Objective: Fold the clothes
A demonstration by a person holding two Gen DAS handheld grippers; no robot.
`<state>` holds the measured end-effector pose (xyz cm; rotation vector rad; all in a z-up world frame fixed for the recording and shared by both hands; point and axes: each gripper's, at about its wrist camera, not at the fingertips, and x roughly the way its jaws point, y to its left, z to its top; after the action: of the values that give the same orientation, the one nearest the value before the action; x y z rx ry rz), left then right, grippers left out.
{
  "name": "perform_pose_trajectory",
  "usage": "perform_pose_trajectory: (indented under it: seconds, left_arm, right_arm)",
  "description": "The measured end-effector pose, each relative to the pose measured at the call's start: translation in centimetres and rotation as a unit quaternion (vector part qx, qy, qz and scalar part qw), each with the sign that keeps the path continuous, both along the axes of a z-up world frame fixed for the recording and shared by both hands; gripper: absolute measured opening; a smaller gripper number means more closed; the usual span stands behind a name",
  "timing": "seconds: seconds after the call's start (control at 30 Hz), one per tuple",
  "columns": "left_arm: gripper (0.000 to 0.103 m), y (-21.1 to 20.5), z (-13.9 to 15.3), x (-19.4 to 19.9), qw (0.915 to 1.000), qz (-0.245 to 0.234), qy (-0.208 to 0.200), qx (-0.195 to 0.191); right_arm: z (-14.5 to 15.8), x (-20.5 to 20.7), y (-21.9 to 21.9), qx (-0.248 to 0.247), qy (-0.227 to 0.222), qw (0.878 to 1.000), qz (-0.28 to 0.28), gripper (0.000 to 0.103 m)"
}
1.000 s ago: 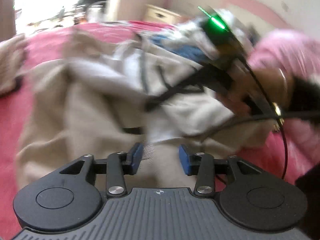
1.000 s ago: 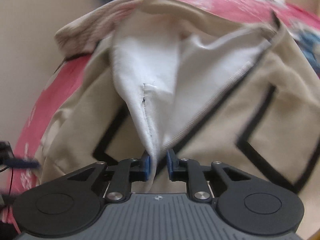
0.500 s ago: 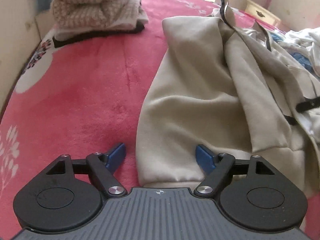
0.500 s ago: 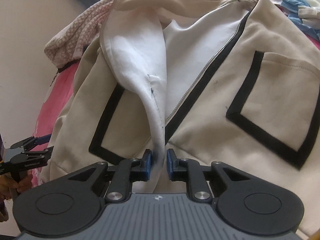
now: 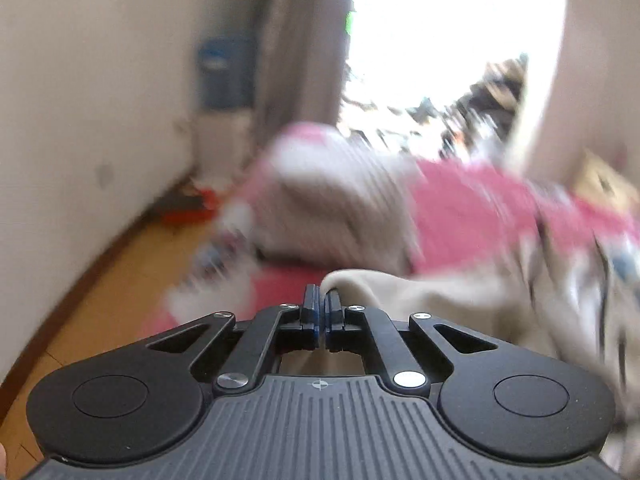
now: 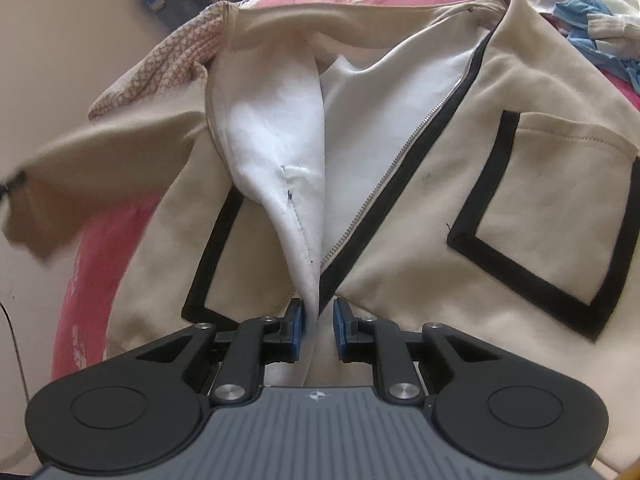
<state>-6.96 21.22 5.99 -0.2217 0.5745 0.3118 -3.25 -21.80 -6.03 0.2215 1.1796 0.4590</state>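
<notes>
Both grippers pinching the beige zip-up jacket with black trim [image 6: 400,240].
Left gripper [image 5: 321,308] clamping a sleeve edge; right gripper [image 6: 319,322] gripping the white-lined front edge over the pink bedspread [image 6: 92,264].

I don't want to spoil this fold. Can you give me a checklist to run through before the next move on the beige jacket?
1. Right hand-held gripper holds the jacket: ok; the white lining edge runs taut into it.
2. Left hand-held gripper shut: ok; its jaws have just closed. Whether the beige cloth at its tips is pinched: cannot tell.
3. Zipper closed: not ok; the front lies open.
4. Sleeve lying flat: not ok; it is lifted and blurred.
5. Left wrist view sharp enough to aim by: not ok; it is blurred.
</notes>
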Motion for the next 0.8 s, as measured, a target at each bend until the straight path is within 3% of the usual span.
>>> perform_pose_trajectory:
  seconds: [0.1, 0.17, 0.23, 0.33, 0.4, 0.5, 0.53, 0.6, 0.67, 0.73, 0.8]
  left_arm:
    - [0.001, 4.9, 3.0, 2.1, 0.9978, 0.063, -0.019, -0.005]
    - [0.003, 7.3, 3.1, 4.2, 0.9951, 0.096, -0.002, 0.022]
    - [0.013, 9.0, 1.2, 6.7, 0.9926, 0.108, 0.038, 0.04]
    - [0.018, 10.3, -2.9, 8.9, 0.9868, 0.126, 0.092, 0.043]
    - [0.021, 10.6, -4.8, 9.2, 0.9838, 0.14, 0.105, 0.042]
    - [0.026, 11.2, -5.6, 8.5, 0.9825, 0.158, 0.093, 0.031]
    - [0.026, 11.2, -5.3, 8.3, 0.9813, 0.167, 0.087, 0.041]
    - [0.028, 11.2, -4.6, 7.9, 0.9777, 0.186, 0.071, 0.066]
    - [0.032, 10.8, -3.3, 7.4, 0.97, 0.212, 0.045, 0.11]
    - [0.034, 10.6, -2.2, 7.1, 0.9654, 0.225, 0.029, 0.129]
    - [0.034, 9.3, -1.5, 6.6, 0.9713, 0.202, 0.029, 0.122]
  right_arm:
    - [0.1, 0.1, 0.1, 0.006, -0.002, 1.0, -0.002, 0.018]
    - [0.0, 0.2, 0.1, 0.011, -0.001, 1.0, -0.002, 0.018]
    - [-0.1, 0.2, 0.4, 0.008, -0.003, 1.0, 0.002, 0.018]
    - [0.0, 0.2, 0.8, -0.003, -0.009, 1.0, 0.012, 0.02]
    - [0.4, 0.1, 1.2, -0.005, -0.018, 1.0, 0.019, 0.024]
    - [1.3, -0.1, 0.9, -0.002, -0.032, 0.999, 0.032, 0.043]
    - [1.7, -0.2, 1.0, -0.001, -0.039, 0.999, 0.036, 0.045]
    - [2.3, 0.1, 1.7, -0.003, -0.049, 0.998, 0.041, 0.062]
    - [2.6, 0.6, 2.2, 0.0, -0.058, 0.997, 0.043, 0.064]
    - [2.8, 0.9, 2.6, 0.006, -0.062, 0.997, 0.043, 0.064]
    - [3.0, 1.0, 2.7, 0.012, -0.061, 0.997, 0.044, 0.064]
